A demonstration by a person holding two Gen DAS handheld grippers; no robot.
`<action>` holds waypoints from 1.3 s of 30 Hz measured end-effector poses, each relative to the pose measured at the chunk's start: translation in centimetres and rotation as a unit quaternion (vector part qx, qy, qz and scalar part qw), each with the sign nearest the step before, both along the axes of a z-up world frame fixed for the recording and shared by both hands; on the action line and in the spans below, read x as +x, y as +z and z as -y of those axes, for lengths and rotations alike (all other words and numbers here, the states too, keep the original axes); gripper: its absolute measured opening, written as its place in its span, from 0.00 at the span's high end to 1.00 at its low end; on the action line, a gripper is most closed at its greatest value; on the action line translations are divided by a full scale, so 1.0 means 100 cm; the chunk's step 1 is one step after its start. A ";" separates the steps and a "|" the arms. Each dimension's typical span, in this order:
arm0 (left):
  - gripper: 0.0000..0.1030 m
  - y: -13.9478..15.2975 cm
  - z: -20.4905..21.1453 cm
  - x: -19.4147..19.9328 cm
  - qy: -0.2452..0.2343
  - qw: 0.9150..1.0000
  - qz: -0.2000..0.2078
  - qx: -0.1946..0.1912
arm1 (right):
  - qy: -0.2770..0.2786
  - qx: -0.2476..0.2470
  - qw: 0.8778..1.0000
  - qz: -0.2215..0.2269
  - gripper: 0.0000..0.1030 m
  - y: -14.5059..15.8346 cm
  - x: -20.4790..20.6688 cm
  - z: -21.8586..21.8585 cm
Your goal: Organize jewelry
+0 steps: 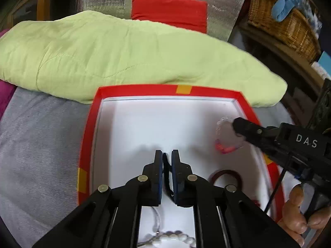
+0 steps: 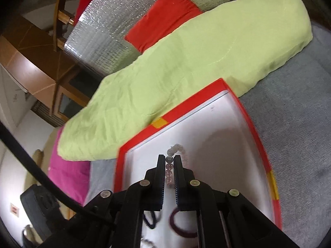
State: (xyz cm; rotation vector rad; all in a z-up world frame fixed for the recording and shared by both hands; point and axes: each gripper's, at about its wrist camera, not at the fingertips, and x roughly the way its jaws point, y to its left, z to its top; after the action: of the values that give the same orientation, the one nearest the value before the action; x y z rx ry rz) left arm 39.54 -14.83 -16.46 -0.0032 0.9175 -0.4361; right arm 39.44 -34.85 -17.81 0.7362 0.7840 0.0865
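Jewelry in the left wrist view counts four pieces inside one red-rimmed tray (image 1: 132, 87) with a white floor: a dark cord loop (image 1: 166, 172), a clear and pink bead bracelet (image 1: 224, 136), a dark red bangle (image 1: 225, 176) and a white pearl strand (image 1: 175, 237) at the bottom edge. The left gripper (image 1: 166, 155) stands narrow, pinching the cord loop, whose long axis runs along the fingers, away from the camera. The right gripper (image 1: 238, 127) reaches in from the right and holds the bead bracelet over the tray's right side. One green quilt (image 1: 124, 53) lies behind the tray.

From the right wrist, the right gripper (image 2: 170, 160) is nearly closed on the bead bracelet (image 2: 170, 165); the bead string runs lengthwise between the fingers, curling past the tips. Only this view shows a pink cushion (image 2: 68, 177); only the other shows a wicker basket (image 1: 285, 24).
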 end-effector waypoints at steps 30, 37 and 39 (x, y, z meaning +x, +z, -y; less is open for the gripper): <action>0.40 0.034 -0.128 -0.196 0.083 0.992 0.069 0.071 | 0.093 -0.100 0.990 0.019 0.61 0.041 -0.226 -0.039; 0.43 0.021 -0.130 -0.215 0.051 0.994 0.064 0.078 | 0.117 -0.103 0.988 -0.012 0.61 0.017 -0.229 -0.059; 0.56 0.016 -0.131 -0.211 0.042 0.995 0.054 0.075 | 0.117 -0.099 0.988 -0.018 0.61 0.012 -0.225 -0.059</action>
State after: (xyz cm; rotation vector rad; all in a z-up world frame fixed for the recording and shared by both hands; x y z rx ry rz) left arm 18.46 -1.69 -14.84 0.1175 0.8393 -0.2857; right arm 16.92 -28.90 -16.61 0.4558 0.8981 0.2046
